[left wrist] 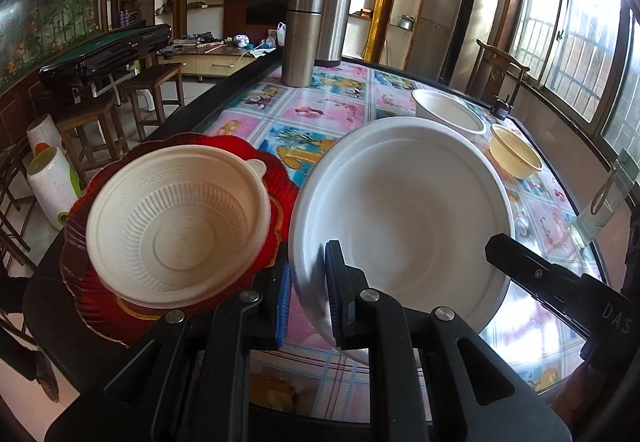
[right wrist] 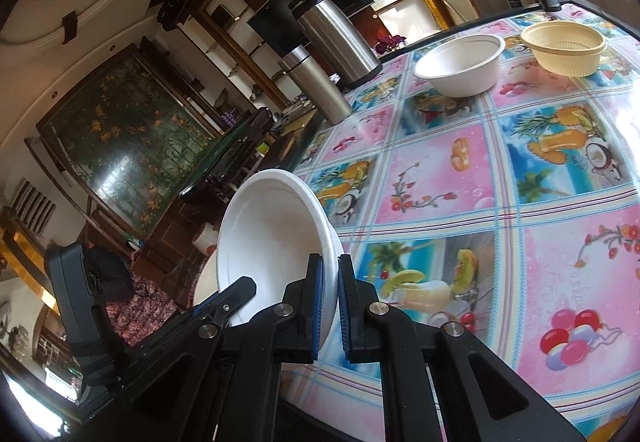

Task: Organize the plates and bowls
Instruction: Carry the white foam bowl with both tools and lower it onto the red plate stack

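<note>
A large white bowl point(left wrist: 400, 217) hangs tilted over the near part of the table, held from both sides. My left gripper point(left wrist: 308, 262) is shut on its near-left rim. A finger point(left wrist: 520, 260) of my right gripper reaches its right rim. In the right wrist view my right gripper point(right wrist: 330, 270) is shut on the white bowl's point(right wrist: 272, 238) edge. To the left, a ribbed cream bowl point(left wrist: 176, 222) sits on a red scalloped plate point(left wrist: 100, 282). A smaller white bowl point(left wrist: 448, 109) point(right wrist: 460, 61) and a cream bowl point(left wrist: 516, 151) point(right wrist: 564, 45) stand at the far right.
Two steel flasks point(left wrist: 302, 41) point(left wrist: 334, 9) stand at the table's far edge. The table point(left wrist: 304, 109) has a glossy patterned cloth. A glass point(left wrist: 596, 217) stands near the right edge. Wooden stools point(left wrist: 96, 129) are on the floor to the left.
</note>
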Tool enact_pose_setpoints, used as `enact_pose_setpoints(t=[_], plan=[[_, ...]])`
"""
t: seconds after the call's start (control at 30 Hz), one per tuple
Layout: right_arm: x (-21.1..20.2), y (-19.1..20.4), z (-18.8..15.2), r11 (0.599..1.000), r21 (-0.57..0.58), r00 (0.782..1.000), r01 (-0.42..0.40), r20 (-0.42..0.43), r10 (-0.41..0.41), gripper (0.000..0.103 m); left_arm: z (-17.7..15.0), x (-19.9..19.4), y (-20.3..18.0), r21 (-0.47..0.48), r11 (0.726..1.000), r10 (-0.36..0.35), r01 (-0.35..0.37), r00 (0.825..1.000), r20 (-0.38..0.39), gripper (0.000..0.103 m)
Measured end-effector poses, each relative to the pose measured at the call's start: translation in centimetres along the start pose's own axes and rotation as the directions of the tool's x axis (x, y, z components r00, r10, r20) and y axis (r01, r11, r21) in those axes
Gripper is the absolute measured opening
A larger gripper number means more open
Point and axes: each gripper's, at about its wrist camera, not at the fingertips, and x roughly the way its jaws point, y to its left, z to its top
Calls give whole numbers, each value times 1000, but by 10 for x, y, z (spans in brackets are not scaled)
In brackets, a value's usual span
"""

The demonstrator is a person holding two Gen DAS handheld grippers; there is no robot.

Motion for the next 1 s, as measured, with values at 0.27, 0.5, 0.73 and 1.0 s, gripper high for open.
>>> enact_pose_setpoints(t=[0.27,0.5,0.73,1.0], plan=[[14,25,-1,999,-16,999,-39,-24,39,8,5,-7,24,-39,999,24,-23,999,28,14],[32,48,-2,997,-22,996,-74,-57,73,7,9,-11,48,-82,995,52,-48,997,49,14],[59,69,-1,995,-42,992,-87,-94,83,8,10,-10,75,-131,988,85,-78,995,47,14],[87,97,-2,992,-75,987,-104,-134,93,8,16,-9,106,-202,972,130,-118,991,44,14]])
